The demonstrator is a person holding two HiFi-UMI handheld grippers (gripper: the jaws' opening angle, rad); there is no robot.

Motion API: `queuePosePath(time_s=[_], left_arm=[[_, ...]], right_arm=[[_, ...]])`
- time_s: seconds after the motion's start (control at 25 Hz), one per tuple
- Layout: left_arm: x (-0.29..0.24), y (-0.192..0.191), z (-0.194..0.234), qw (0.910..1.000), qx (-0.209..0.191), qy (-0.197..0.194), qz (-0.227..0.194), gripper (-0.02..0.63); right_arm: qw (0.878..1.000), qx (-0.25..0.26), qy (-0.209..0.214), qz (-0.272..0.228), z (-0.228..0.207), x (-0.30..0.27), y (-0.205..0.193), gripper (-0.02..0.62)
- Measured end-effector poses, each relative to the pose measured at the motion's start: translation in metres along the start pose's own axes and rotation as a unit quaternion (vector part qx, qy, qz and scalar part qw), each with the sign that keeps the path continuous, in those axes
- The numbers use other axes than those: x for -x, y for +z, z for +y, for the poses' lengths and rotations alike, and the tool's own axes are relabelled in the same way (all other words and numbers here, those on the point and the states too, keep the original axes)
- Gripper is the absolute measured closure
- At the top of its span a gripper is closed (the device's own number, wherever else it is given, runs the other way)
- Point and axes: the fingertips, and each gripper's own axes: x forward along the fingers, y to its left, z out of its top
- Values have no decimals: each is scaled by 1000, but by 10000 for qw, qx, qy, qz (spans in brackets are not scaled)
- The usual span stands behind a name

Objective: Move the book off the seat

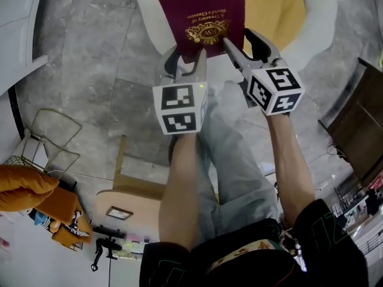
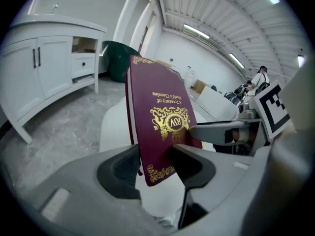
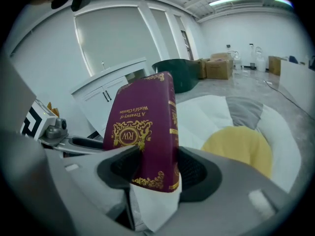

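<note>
A maroon hardback book (image 1: 206, 17) with gold print is held up between both grippers, over a white rounded seat (image 1: 149, 17) that carries a yellow cushion (image 1: 272, 11). My left gripper (image 1: 188, 58) is shut on the book's near left corner. My right gripper (image 1: 239, 43) is shut on its near right corner. In the left gripper view the book (image 2: 157, 127) stands upright between the pads of the left gripper (image 2: 152, 168), with the right gripper (image 2: 231, 132) reaching in beside it. In the right gripper view the right gripper (image 3: 155, 171) clamps the spine end of the book (image 3: 145, 127).
A white cabinet (image 2: 49, 58) and a dark green tub (image 2: 120, 58) stand to the left. A wooden stool (image 1: 128, 190) and a wire basket (image 1: 54, 139) sit on the grey floor. Dark furniture (image 1: 359, 118) is at right. A grey cushion (image 3: 243, 109) lies on the seat.
</note>
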Motion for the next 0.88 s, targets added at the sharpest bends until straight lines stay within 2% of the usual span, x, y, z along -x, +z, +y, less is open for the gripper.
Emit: queuePosePath(time_s=[0.24, 0.44, 0.68, 0.88], left_arm=[[86, -15, 63, 9971, 381, 416, -518, 410], [168, -42, 109, 9889, 846, 877, -854, 410], [255, -81, 159, 9707, 1404, 1484, -1268, 410], [331, -138, 192, 9481, 2045, 1905, -1516, 410]], right_arm=[[9971, 642, 403, -105, 108, -5, 12, 357], [9887, 1202, 899, -17, 205, -2, 10, 357], [9705, 1871, 1515, 111, 312, -1, -3, 357], [9491, 2389, 2026, 318, 407, 7, -36, 357]])
